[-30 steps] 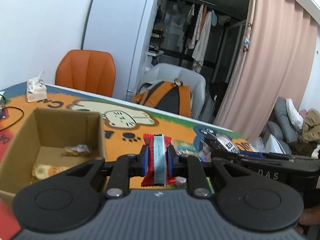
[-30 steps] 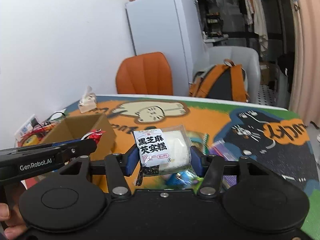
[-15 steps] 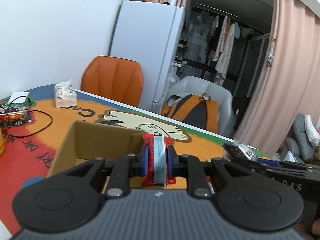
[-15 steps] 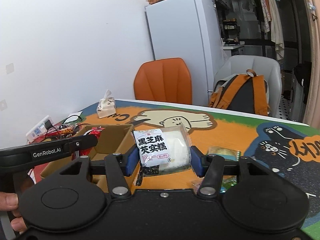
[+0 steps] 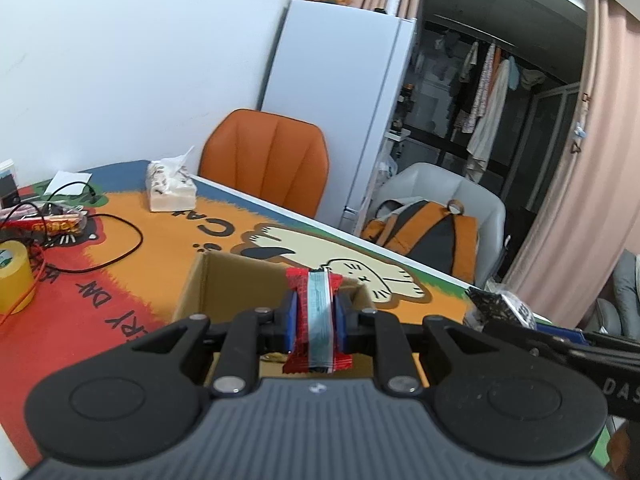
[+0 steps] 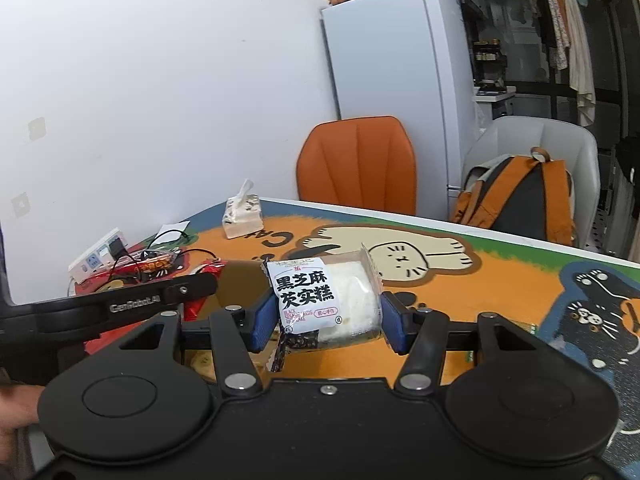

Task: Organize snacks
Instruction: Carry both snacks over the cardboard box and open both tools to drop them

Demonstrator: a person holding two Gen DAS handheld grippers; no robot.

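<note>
Left tool (image 5: 314, 318) pinches a red snack bar (image 5: 316, 320) dead center, just over the cardboard box (image 5: 240, 280). Right tool (image 6: 326, 316) clamps a sesame cake pack (image 6: 324, 300) mid-frame, probably short of the box, so dropping now could miss. Only the left view shows the yellow tape roll (image 5: 14, 276) far left.

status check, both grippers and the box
Left gripper shut on red snack, over box. Right gripper shut on white cake pack, beside box. Nothing blocking the box mouth.
</note>
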